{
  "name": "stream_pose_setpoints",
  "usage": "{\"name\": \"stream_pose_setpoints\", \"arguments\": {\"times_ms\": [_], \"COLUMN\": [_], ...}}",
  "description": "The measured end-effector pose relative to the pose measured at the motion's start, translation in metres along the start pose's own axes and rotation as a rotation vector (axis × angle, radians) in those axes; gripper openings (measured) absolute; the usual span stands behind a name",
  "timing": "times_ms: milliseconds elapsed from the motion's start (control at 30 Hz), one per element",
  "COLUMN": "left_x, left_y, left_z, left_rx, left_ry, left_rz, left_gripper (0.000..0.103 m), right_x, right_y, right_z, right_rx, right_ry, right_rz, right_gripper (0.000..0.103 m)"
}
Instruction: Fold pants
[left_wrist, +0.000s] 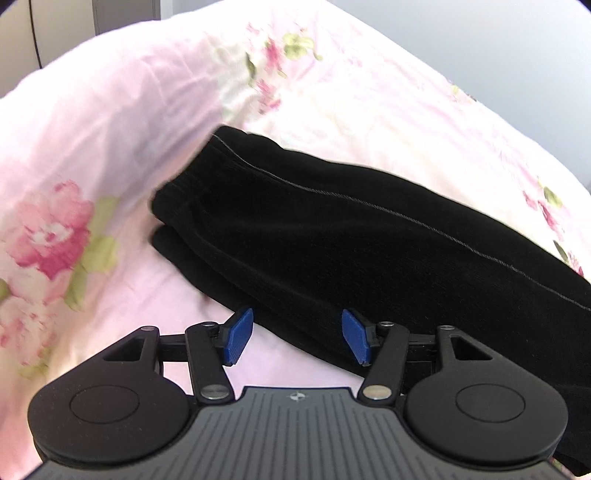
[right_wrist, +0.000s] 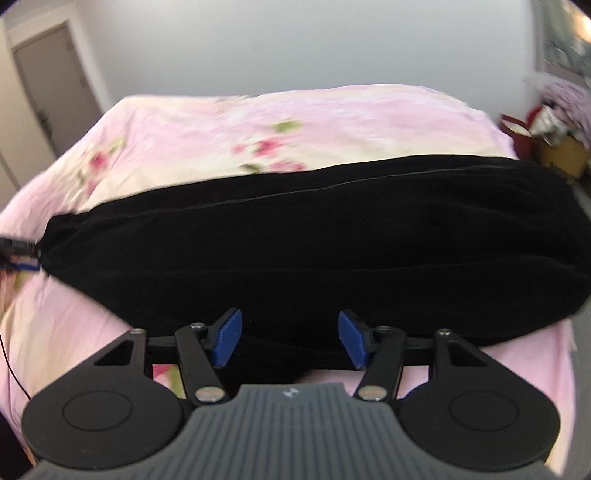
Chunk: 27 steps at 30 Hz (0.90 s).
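The black pants (right_wrist: 295, 240) lie lengthwise, folded, across the near part of the bed (right_wrist: 332, 122). Left tool (left_wrist: 297, 338) and right tool (right_wrist: 290, 338) both hover above the near edge, jaws apart, gripping nothing. Risk: pinching one layer only would drag the fold open. A bag (right_wrist: 524, 136) stands far right, clear of work.

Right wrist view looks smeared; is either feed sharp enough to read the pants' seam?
Right wrist view: motion blur smears the bedsheet; the seam on the pants shows faintly. Left wrist view: sharper, the pants seam reads clearly, only the left edge blurs; fisheye bends both.
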<state>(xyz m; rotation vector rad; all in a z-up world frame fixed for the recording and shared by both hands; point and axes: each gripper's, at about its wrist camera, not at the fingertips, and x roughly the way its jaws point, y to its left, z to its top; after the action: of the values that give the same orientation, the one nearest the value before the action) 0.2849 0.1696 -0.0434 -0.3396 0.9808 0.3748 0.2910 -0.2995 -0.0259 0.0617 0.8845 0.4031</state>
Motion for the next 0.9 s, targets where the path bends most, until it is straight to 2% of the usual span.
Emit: {"name": "stream_pose_setpoints", "arguments": {"times_ms": [67,200,333,400,467,500,667,733,767,833,900], "left_x": [-0.003,0.002,0.011,0.021,0.034,0.043,0.071,0.079,0.081,0.08,0.07], "left_y": [0.015,0.049,0.077,0.087,0.093,0.101,0.123,0.127,0.128,0.127,0.126], "left_z": [0.006,0.017,0.028,0.039,0.049,0.052,0.043,0.037,0.035,0.034,0.033], "left_rx": [-0.025,-0.083,-0.13,-0.111,-0.128,-0.169,-0.358,-0.411,-0.431,-0.456,-0.47], "left_ry": [-0.028,-0.045,-0.089,-0.093,-0.032,0.008,0.06,0.053,0.047,0.031,-0.001], "left_rz": [0.001,0.007,0.044,0.053,0.038,0.016,-0.091,-0.135,-0.153,-0.145,-0.144], "left_gripper": [0.066,0.067,0.069,0.072,0.078,0.078,0.076,0.066,0.057,0.049,0.036], "right_x": [0.015,0.047,0.055,0.056,0.062,0.063,0.073,0.079,0.08,0.086,0.087], "right_y": [0.02,0.034,0.053,0.058,0.057,0.058,0.062,0.063,0.064,0.067,0.066], "right_z": [-0.006,-0.025,-0.048,-0.047,-0.04,-0.039,-0.031,-0.028,-0.027,-0.023,-0.022], "right_rx": [-0.024,-0.053,-0.141,-0.158,-0.14,-0.135,-0.145,-0.143,-0.144,-0.151,-0.153], "right_ry": [0.013,0.102,0.143,0.164,0.184,0.189,0.2,0.208,0.213,0.225,0.234], "right_rz": [-0.007,-0.086,-0.14,-0.158,-0.163,-0.165,-0.187,-0.191,-0.193,-0.197,-0.196], "right_gripper": [0.05,0.05,0.05,0.05,0.05,0.051,0.051,0.051,0.051,0.051,0.051]}}
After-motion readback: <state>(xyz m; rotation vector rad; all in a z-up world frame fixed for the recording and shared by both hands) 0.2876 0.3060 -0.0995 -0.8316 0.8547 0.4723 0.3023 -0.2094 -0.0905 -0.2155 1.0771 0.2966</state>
